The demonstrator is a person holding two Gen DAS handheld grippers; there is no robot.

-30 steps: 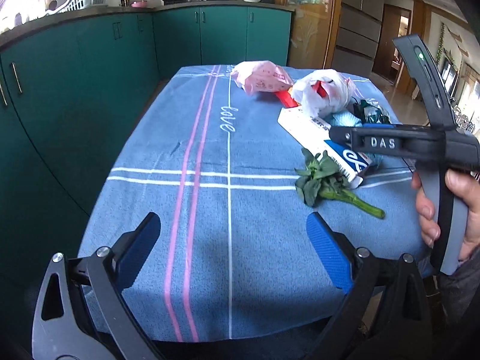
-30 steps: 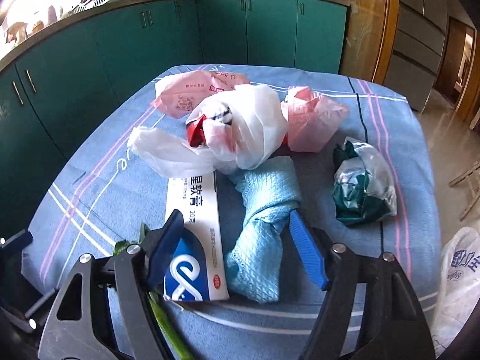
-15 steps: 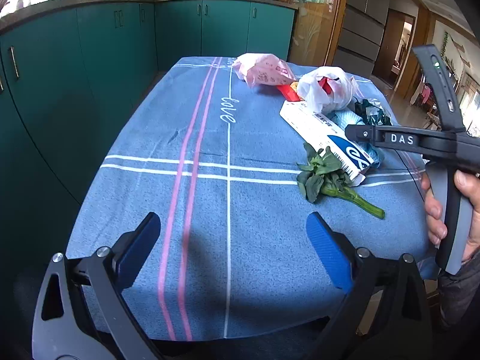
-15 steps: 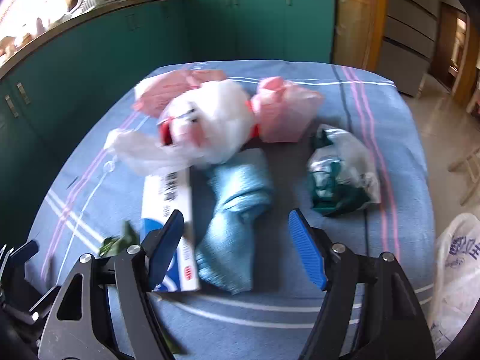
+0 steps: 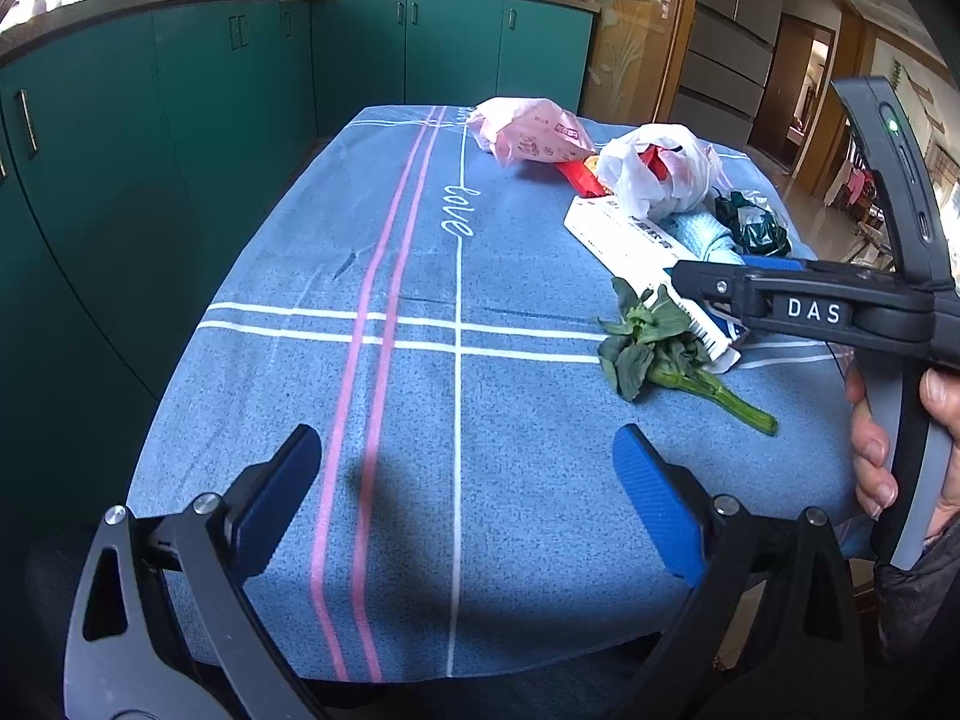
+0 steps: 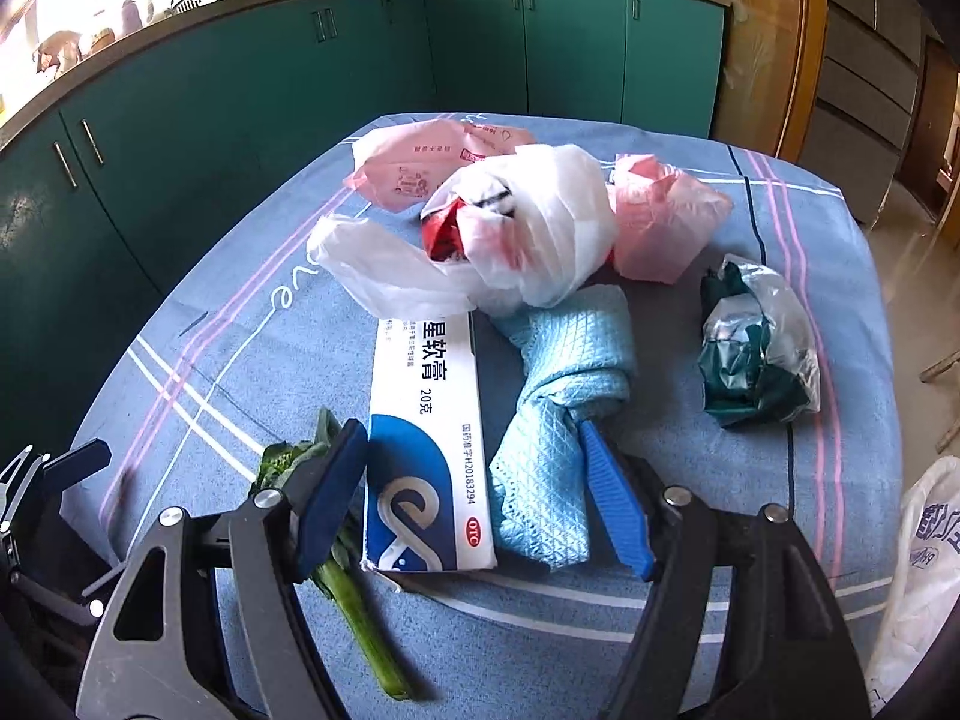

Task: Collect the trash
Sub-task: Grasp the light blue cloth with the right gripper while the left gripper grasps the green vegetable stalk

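Observation:
Trash lies on a blue tablecloth (image 5: 420, 276). A white and blue ointment box (image 6: 423, 438), a light blue cloth (image 6: 558, 408) and a green vegetable stalk (image 6: 348, 594) lie closest to my right gripper (image 6: 471, 492), which is open and empty, its jaws either side of the box's near end. Behind are a white plastic bag with red inside (image 6: 528, 240), pink bags (image 6: 660, 222) and a crumpled green and clear wrapper (image 6: 756, 354). My left gripper (image 5: 468, 498) is open and empty over the table's near left part. The stalk (image 5: 666, 354) lies to its right.
Green kitchen cabinets (image 5: 150, 120) stand left of and behind the table, with pans on the counter. A white bag (image 6: 918, 588) hangs off the table's right side. The right gripper's body (image 5: 840, 312) and the hand holding it show at the right of the left wrist view.
The right gripper swung right and back, then moved closer and lower over the ointment box and cloth. The left gripper shifted slightly and stays open.

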